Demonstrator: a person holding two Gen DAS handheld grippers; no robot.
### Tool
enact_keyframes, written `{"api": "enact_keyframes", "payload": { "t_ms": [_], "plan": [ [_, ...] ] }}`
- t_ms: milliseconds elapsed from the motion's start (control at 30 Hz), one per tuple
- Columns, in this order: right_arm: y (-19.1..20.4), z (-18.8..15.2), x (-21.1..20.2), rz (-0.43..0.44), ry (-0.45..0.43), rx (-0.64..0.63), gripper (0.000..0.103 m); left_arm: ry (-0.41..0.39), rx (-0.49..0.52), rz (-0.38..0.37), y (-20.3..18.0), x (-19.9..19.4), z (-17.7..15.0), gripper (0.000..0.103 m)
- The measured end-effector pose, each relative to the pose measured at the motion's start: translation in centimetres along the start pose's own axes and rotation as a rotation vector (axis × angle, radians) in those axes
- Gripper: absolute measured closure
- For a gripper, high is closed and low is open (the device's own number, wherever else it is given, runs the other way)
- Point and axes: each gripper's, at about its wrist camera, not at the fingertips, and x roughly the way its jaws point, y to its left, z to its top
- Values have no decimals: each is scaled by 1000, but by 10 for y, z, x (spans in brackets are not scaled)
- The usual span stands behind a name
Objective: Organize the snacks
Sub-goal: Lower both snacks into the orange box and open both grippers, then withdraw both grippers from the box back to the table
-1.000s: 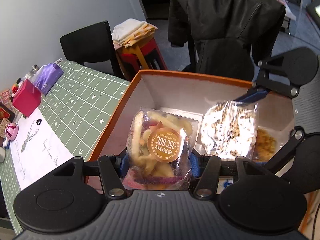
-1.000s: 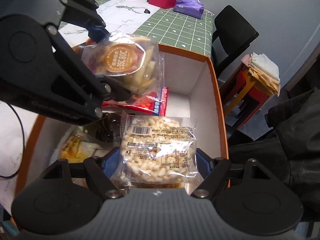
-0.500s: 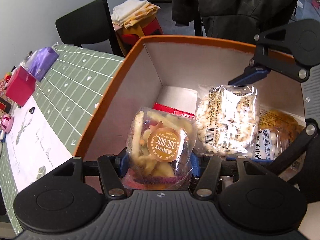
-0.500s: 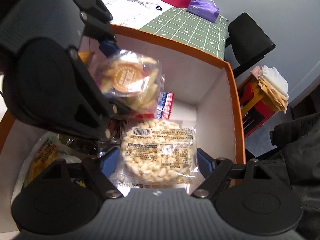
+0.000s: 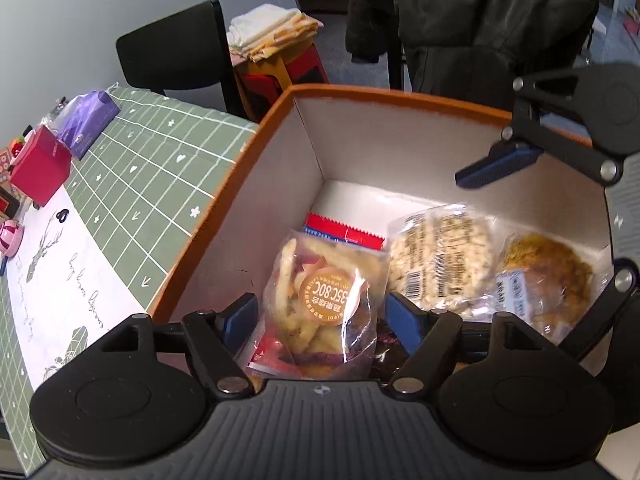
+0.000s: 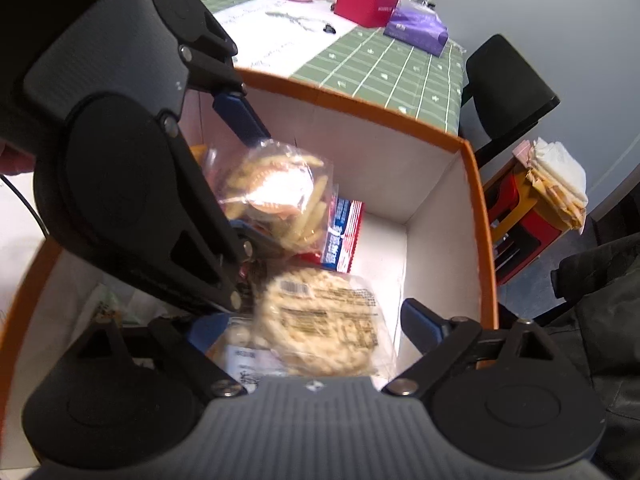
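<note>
An orange box (image 5: 224, 204) with white inner walls holds several snack packs. My left gripper (image 5: 322, 320) is open inside it, its blue pads apart on either side of a clear bag of vegetable crisps (image 5: 324, 300) with an orange round sticker. My right gripper (image 6: 308, 332) is open over a clear pack of puffed rice cake (image 6: 320, 332), which lies loose in the box and also shows in the left wrist view (image 5: 440, 256). A golden-brown snack pack (image 5: 548, 280) lies beside it. A red and blue packet (image 5: 344, 234) lies underneath.
The box (image 6: 360, 108) stands on a table with a green grid cloth (image 5: 132, 176). A red box (image 5: 40, 164), a purple pack (image 5: 86, 120) and a white sheet (image 5: 60, 280) lie on it. A black chair (image 5: 176, 56) and a stool with folded cloths (image 5: 276, 56) stand beyond.
Both grippers moved down into the box and opened. The crisps bag and the rice cake pack were let go and now lie among the other snacks.
</note>
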Motion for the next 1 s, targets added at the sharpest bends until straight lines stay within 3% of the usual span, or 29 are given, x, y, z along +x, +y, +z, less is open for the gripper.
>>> {"api": "enact_keyframes", "payload": {
  "t_ms": [300, 467, 633, 833, 1000],
  "plan": [
    [16, 1, -33, -50, -67, 71, 10, -44, -35, 47, -4, -49, -10, 18],
    [32, -3, -62, -83, -148, 141, 10, -108, -116, 93, 1, -90, -28, 17],
    [51, -8, -90, -99, -242, 209, 10, -190, -217, 117, 8, -131, -61, 17],
    [94, -15, -112, -80, -368, 191, 10, -245, -311, 138, 15, -166, -111, 17],
    [124, -16, -112, -17, -420, 249, 10, -267, -423, 187, 27, -181, -158, 17]
  ]
}}
